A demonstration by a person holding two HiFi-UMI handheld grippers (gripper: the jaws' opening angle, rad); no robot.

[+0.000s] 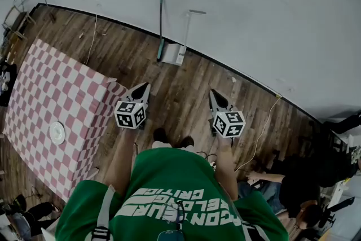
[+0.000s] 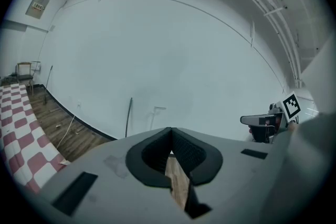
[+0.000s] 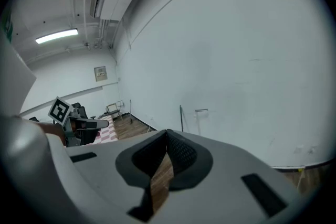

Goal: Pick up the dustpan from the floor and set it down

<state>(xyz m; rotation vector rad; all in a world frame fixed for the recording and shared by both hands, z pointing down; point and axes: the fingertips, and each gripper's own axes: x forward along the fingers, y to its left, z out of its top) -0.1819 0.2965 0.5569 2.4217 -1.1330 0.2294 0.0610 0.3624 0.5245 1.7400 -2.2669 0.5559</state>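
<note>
— What's closest in?
— Both claws, held out ahead of the green shirt (image 1: 169, 189). The left claw (image 1: 145, 86) has its jaws pressed together on nothing. The right claw (image 1: 212, 92) is the same, closed and empty.
— Beyond them?
— Wooden floor (image 1: 186, 93), with the checked worktop (image 1: 67, 93) off to the left.
— And the dustpan?
— The dustpan (image 1: 175, 55) stands on the floor against the white wall (image 1: 254, 20), handle up, just beside a dark broom (image 1: 161, 25) and well apart from both claws.
</note>
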